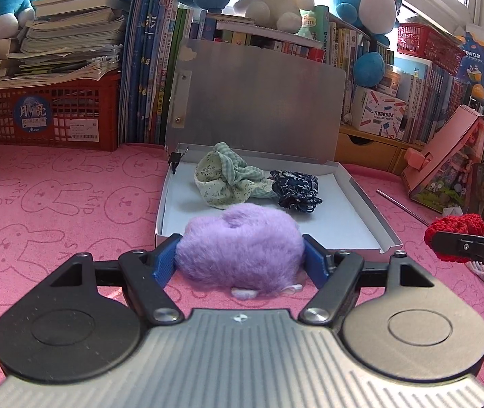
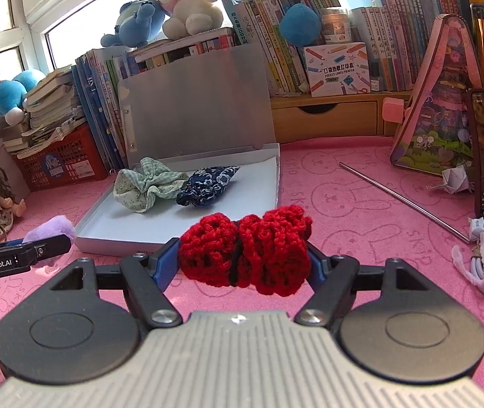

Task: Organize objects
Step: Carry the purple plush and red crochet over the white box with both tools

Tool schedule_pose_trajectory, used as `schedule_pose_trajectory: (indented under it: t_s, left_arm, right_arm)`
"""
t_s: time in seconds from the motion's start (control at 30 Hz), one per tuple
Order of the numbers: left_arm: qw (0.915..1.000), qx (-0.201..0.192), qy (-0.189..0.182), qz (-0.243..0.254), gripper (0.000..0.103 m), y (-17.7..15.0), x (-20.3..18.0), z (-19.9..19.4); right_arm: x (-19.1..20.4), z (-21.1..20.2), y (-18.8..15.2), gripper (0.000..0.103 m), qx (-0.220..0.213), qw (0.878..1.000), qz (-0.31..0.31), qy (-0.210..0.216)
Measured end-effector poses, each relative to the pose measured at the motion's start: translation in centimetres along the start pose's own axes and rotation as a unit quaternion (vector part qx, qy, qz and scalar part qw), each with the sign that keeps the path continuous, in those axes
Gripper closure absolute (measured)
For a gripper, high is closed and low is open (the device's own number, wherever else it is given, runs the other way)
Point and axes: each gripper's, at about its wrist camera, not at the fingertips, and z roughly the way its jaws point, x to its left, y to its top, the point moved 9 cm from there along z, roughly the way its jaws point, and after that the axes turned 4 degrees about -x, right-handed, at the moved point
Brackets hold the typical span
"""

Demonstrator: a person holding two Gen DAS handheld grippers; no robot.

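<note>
The right gripper [image 2: 242,255] clamps a red crocheted scrunchie [image 2: 247,250] (above pink mat [image 2: 361,210]) before the open box [image 2: 276,183].

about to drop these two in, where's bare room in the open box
Bare floor runs along the open box's near edge and right side, in front of the green scrunchie and navy scrunchie. The back middle is crowded by those two.

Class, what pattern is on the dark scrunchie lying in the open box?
White floral print on navy blue scrunchie; clearest in the right wrist view.
</note>
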Motion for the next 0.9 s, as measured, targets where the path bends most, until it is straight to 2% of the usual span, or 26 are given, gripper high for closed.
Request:
schedule_pose_trajectory:
  t_s: [0.43, 0.9]
  left_arm:
    - [0.9998, 0.01, -0.001, -0.015, 0.025, 3.0, 0.7, 5.1]
    - [0.9991, 0.04, 0.013, -0.005, 0.025, 2.3, 0.6, 10.7]
  right_arm:
    - [0.2, 4.9, 3.0, 0.027, 0.021, 0.999, 0.032, 0.003]
    - [0.7, 11.1, 3.2, 0.026, 0.061, 0.997, 0.04, -0.009]
